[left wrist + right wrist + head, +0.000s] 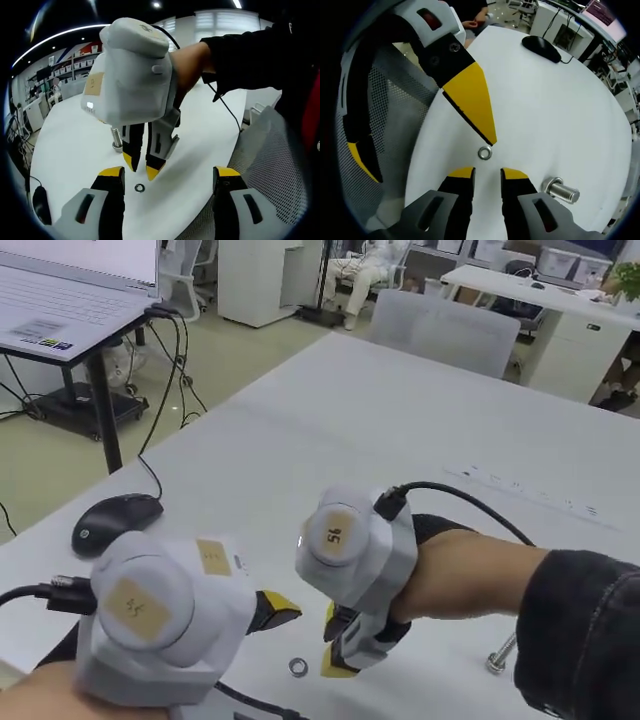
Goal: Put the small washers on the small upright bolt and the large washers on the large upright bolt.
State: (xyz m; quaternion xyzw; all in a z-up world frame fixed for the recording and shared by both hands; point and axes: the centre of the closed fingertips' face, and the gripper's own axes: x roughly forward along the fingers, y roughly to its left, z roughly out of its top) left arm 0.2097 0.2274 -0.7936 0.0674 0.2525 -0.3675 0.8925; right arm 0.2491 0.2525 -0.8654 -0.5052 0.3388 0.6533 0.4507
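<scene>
Washer (484,153) lying free before the right gripper (487,173)
Small shiny metal ring, flat, just ahead of its tips; these jaws stand narrow, holding nothing. Left gripper (170,171) is spread wide. Bolt (560,190) is close beside the right gripper.

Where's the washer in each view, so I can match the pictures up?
Head view: the washer lies on the table near the bottom edge, just left of the right gripper.
Left gripper view: low centre, below the right gripper.
Right gripper view: centre, just ahead of that view's own jaws.
Shared landmark: the mouse, far left in the head view, lower left in the left gripper view, top in the right gripper view.
</scene>
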